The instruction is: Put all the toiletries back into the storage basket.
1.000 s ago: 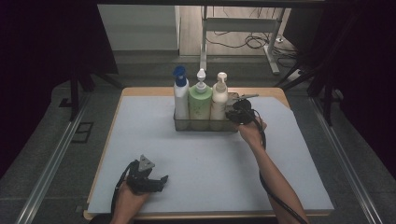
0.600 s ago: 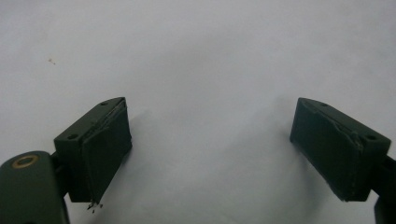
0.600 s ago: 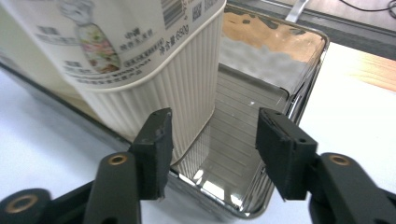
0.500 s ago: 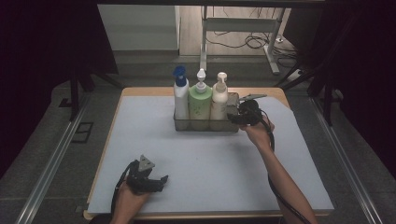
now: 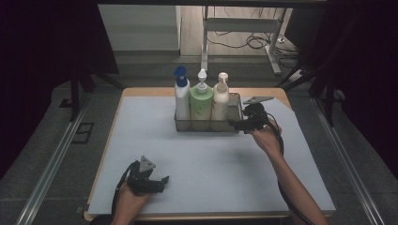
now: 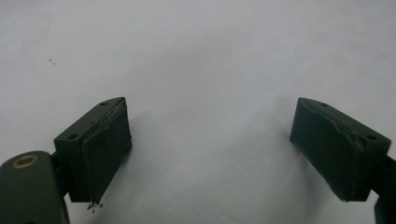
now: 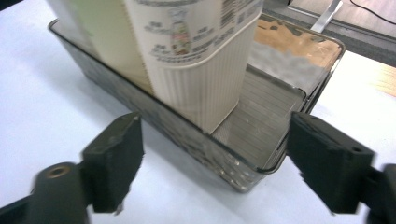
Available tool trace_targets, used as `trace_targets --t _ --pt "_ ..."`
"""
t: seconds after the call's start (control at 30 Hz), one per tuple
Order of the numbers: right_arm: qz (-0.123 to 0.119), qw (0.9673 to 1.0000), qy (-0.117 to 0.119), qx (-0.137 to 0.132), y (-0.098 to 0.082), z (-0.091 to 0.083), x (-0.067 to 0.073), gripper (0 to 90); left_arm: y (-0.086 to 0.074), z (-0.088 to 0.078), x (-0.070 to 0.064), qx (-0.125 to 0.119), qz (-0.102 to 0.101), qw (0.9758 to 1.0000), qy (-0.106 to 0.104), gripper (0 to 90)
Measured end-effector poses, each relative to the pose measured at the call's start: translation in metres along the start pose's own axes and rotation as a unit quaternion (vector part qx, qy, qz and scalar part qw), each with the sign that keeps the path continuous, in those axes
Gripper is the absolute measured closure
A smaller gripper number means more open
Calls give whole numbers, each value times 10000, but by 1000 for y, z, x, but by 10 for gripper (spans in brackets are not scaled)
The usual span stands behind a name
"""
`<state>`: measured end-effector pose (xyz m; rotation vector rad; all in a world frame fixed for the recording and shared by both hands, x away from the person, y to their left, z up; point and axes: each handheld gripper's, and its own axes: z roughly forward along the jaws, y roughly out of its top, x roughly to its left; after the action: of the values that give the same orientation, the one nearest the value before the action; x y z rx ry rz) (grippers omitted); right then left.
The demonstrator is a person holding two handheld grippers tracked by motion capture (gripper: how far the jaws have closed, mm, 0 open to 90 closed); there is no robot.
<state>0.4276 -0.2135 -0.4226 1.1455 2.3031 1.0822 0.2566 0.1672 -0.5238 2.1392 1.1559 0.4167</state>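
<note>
The clear tray [image 5: 234, 123] with three bottles sits at upper centre of the worktop [image 5: 211, 164], long axis left-right. The right gripper [image 5: 240, 124], jaws just opened wide and empty, faces its right end; the left gripper [image 5: 162, 180] rests wide-open at lower left.

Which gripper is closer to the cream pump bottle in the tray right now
The right. The right gripper hovers just off the tray's right end, beside the cream pump bottle, jaws open and just widened with nothing between them. The left gripper rests open at the table's near left edge.
</note>
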Motion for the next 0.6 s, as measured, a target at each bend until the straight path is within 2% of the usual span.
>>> trace_targets --t 0.13,0.53,0.6 --pt "-181 9998 -4 32 -2 -6 5 132 0 0 0 0 1 10000 -1 120" --pt "-390 9992 31 30 -11 -24 12 85 0 0 0 -1 -1 10000 -1 120" --pt "-407 9992 22 -3 -14 -27 12 55 0 0 0 0 0 10000 -1 120"
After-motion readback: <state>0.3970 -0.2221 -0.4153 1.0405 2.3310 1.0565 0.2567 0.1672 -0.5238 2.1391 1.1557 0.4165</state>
